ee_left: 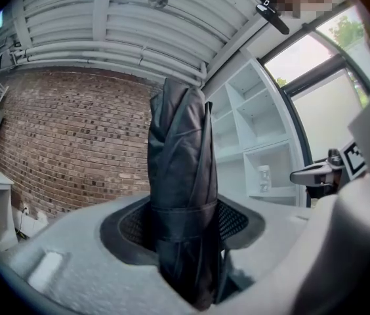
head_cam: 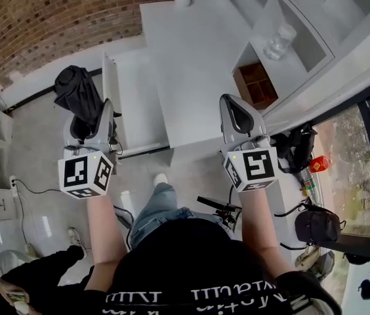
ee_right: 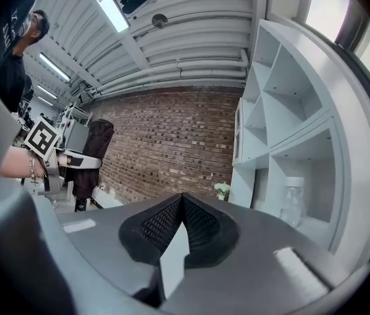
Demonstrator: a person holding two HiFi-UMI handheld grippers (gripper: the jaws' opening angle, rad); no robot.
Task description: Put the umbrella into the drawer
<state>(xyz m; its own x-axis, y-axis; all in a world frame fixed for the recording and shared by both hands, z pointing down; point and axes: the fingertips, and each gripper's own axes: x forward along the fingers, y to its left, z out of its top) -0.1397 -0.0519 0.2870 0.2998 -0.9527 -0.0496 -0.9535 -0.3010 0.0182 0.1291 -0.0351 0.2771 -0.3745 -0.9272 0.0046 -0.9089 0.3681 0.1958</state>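
A folded black umbrella [ee_left: 182, 189] stands upright between the pads of my left gripper [ee_left: 185, 245], which is shut on its lower part. In the head view the umbrella [head_cam: 79, 94] sticks out beyond the left gripper [head_cam: 100, 120], above the grey floor and left of the white cabinet [head_cam: 191, 58]. My right gripper [head_cam: 236, 110] is held level near the cabinet's front edge. Its pads meet with nothing between them [ee_right: 182, 218]. The right gripper view also catches the left gripper [ee_right: 73, 163] with the umbrella [ee_right: 93, 149] off to the left. No open drawer shows plainly.
A narrow white panel [head_cam: 111, 84] stands at the cabinet's left side. White shelving on the right holds a glass jar [head_cam: 280, 41] and a brown wooden box [head_cam: 257, 84]. Black bags [head_cam: 316, 225] lie by the window. Another person's hand [head_cam: 14, 297] is at bottom left.
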